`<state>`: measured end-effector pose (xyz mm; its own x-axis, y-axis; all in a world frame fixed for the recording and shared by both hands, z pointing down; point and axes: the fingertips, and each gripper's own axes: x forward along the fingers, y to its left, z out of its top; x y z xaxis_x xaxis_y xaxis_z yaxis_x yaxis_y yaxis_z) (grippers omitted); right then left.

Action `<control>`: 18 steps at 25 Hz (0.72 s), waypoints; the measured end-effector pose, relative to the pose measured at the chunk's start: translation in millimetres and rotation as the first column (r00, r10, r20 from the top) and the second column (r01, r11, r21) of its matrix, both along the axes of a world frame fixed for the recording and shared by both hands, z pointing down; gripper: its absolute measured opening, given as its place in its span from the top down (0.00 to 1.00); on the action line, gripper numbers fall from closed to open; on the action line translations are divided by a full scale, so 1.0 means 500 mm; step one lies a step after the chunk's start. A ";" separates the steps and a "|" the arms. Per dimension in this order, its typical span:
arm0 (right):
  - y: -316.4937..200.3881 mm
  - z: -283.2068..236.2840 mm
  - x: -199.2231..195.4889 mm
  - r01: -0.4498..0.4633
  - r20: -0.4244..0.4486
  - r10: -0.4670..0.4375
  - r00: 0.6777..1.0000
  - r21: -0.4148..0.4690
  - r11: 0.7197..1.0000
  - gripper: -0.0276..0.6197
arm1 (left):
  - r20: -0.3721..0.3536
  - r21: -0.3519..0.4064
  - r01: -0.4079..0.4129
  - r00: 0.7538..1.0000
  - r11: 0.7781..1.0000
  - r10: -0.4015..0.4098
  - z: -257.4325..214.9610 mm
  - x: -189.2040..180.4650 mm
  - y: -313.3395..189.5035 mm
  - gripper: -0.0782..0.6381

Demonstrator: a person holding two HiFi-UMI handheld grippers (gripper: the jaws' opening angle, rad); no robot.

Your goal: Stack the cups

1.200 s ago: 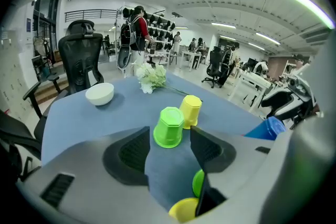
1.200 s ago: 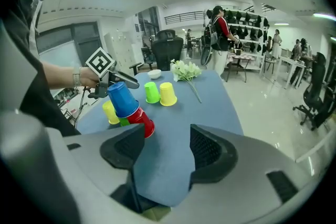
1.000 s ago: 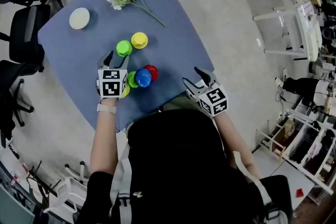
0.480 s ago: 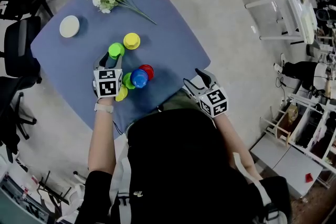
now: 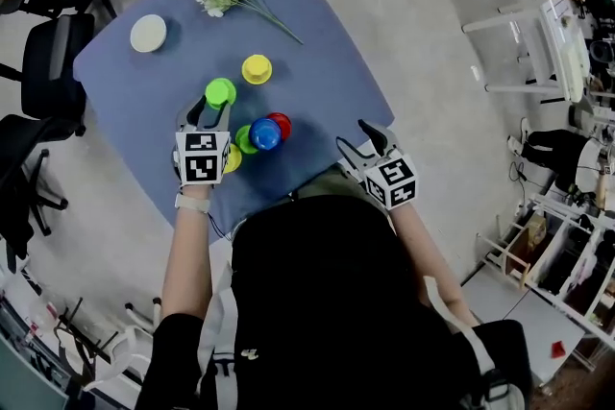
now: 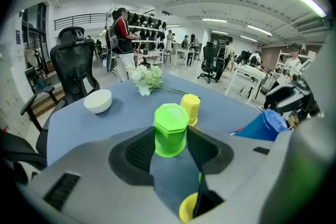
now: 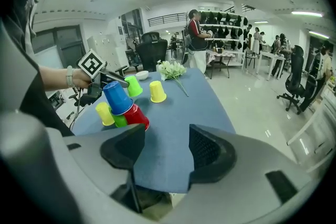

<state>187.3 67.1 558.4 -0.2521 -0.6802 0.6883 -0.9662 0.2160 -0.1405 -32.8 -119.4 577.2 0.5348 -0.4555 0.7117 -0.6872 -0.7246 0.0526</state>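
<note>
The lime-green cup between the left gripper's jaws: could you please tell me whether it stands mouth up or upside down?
Upside down: the lime-green cup shows its closed flat base on top, with no opening visible.

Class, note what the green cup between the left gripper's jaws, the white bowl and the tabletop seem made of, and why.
The green cup looks plastic: smooth, even colour, faceted moulded base. The white bowl: ceramic or plastic, smooth; unclear. The tabletop: blue, matte, uniform, maybe laminate.
</note>
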 end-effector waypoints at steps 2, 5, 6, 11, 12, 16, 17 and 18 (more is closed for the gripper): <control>-0.011 -0.001 -0.008 0.020 0.007 -0.020 1.000 0.012 1.000 0.53 | 0.002 0.012 0.009 1.000 1.000 -0.009 -0.018 -0.013 0.017 0.62; -0.026 -0.005 -0.022 0.053 0.017 -0.053 0.998 0.031 0.998 0.53 | 0.005 0.028 0.024 1.000 0.999 -0.024 -0.049 -0.034 0.047 0.62; -0.031 -0.007 -0.027 0.066 0.021 -0.067 0.998 0.037 0.997 0.53 | 0.005 0.031 0.031 1.000 0.999 -0.031 -0.059 -0.041 0.058 0.62; -0.053 -0.012 -0.047 0.131 0.036 -0.133 0.990 0.063 0.989 0.54 | 0.015 0.038 0.059 0.998 0.998 -0.060 -0.093 -0.062 0.118 0.62; -0.059 -0.012 -0.053 0.143 0.039 -0.145 0.989 0.067 0.988 0.54 | 0.017 0.037 0.062 0.998 0.997 -0.063 -0.095 -0.065 0.128 0.62; -0.078 -0.011 -0.078 0.186 0.045 -0.190 0.981 0.076 0.980 0.54 | 0.011 0.030 0.081 0.997 0.996 -0.082 -0.102 -0.078 0.169 0.62; -0.081 -0.011 -0.083 0.196 0.047 -0.200 0.979 0.079 0.977 0.54 | 0.007 0.028 0.089 0.996 0.996 -0.089 -0.105 -0.080 0.178 0.62; -0.084 -0.012 -0.088 0.204 0.050 -0.208 0.977 0.081 0.976 0.54 | 0.003 0.025 0.094 0.996 0.995 -0.095 -0.106 -0.082 0.188 0.62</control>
